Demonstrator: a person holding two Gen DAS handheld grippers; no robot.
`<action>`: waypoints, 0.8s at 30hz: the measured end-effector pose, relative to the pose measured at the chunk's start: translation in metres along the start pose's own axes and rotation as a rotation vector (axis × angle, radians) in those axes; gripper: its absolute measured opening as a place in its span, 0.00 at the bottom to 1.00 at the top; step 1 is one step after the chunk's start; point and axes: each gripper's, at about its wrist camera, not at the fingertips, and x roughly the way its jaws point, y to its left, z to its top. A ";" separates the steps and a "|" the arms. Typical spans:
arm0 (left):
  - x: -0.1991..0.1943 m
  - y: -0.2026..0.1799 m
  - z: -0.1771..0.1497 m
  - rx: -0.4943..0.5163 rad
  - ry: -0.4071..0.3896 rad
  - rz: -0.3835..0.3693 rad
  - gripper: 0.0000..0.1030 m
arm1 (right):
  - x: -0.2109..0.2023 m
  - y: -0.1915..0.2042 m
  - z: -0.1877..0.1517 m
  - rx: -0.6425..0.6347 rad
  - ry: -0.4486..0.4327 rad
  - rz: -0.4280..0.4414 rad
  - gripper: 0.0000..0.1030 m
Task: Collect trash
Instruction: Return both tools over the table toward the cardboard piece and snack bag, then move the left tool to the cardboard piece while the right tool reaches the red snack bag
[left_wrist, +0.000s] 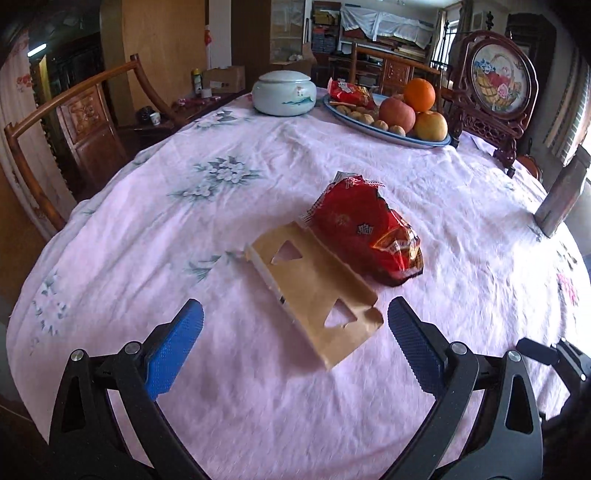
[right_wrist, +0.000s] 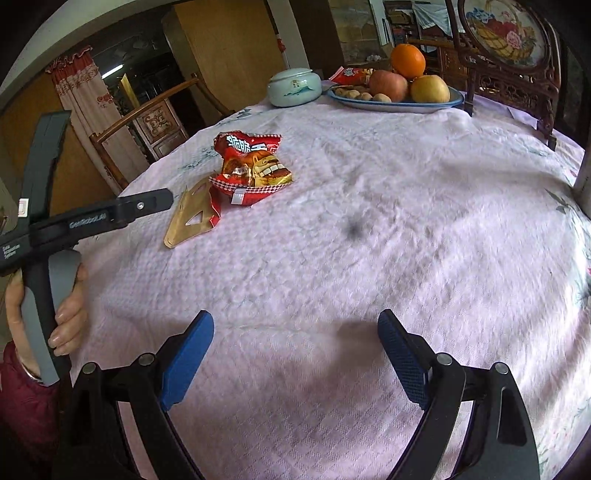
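— Trash lying mid-table: how many pieces?

— Two. One red snack wrapper (left_wrist: 373, 236) is resting against one flattened brown cardboard piece (left_wrist: 317, 291) on the pink tablecloth (left_wrist: 184, 229).

— And the grippers?

— Left gripper (left_wrist: 295, 325) is hovering just before the cardboard, fingers wide, gripping nothing. Right gripper (right_wrist: 295, 336) is gaping too, over bare cloth. One fruit plate (left_wrist: 424, 142), one lidded jar (left_wrist: 283, 92) are sitting beyond.

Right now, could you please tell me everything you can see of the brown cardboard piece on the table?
The brown cardboard piece looks like flattened kraft packaging, tan outside with a white inner edge and two triangular cut-outs. It lies nearly flat on the pink floral tablecloth, one end against the red snack bag. Neither gripper touches it; the left gripper is just short of it, jaws open.
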 end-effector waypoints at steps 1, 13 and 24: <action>0.006 -0.003 0.003 -0.001 0.005 -0.004 0.93 | 0.002 -0.001 0.000 0.007 0.007 0.003 0.86; 0.054 0.008 0.009 -0.053 0.093 0.018 0.93 | 0.003 0.001 -0.002 0.004 0.014 0.006 0.89; 0.049 0.039 0.002 -0.148 0.079 0.134 0.93 | 0.002 -0.002 -0.003 0.019 0.011 0.008 0.89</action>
